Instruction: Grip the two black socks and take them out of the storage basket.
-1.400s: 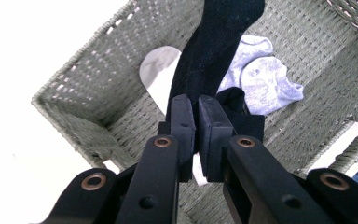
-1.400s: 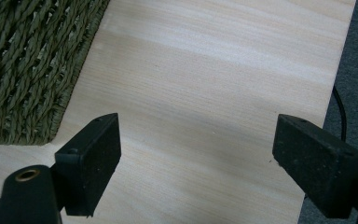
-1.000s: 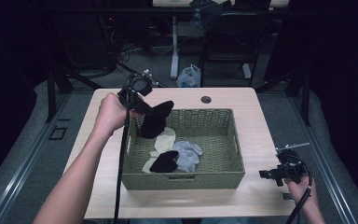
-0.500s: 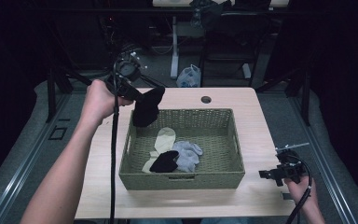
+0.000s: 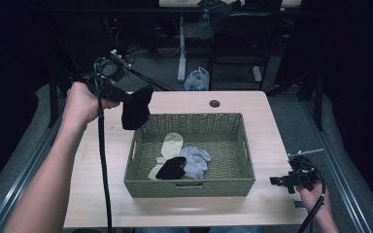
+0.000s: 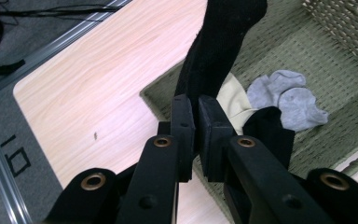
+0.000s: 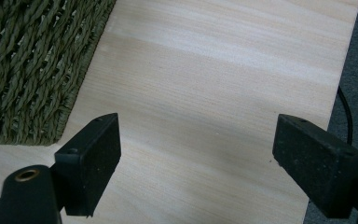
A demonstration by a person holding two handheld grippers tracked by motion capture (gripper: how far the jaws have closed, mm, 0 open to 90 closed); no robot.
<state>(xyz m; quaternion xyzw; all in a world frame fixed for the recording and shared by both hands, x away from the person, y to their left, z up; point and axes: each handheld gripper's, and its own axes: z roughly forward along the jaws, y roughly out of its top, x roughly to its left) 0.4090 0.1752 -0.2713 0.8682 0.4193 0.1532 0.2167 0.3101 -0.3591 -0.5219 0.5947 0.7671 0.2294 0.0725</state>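
A black sock (image 5: 136,109) hangs in the air over the far left corner of the green woven basket (image 5: 189,186), pinched by my left gripper (image 5: 124,98). In the left gripper view the two pads are shut on the black sock (image 6: 220,42), which dangles above the basket (image 6: 317,65). Inside the basket lie a cream sock (image 5: 167,148), a grey sock (image 5: 194,160) and another black sock (image 5: 171,169). My right gripper (image 5: 279,180) rests low at the table's right front, its jaws wide open over bare wood (image 7: 200,154) beside the basket's wall (image 7: 28,70).
The wooden table (image 5: 97,194) has a round hole (image 5: 214,103) at its far edge. A cable (image 5: 104,170) trails down from the left gripper across the table's left side. Dark floor and stands lie beyond the table.
My left hand has lifted the black sock up and to the left, from above the basket's inside to over its far left corner. The right hand has stayed put.
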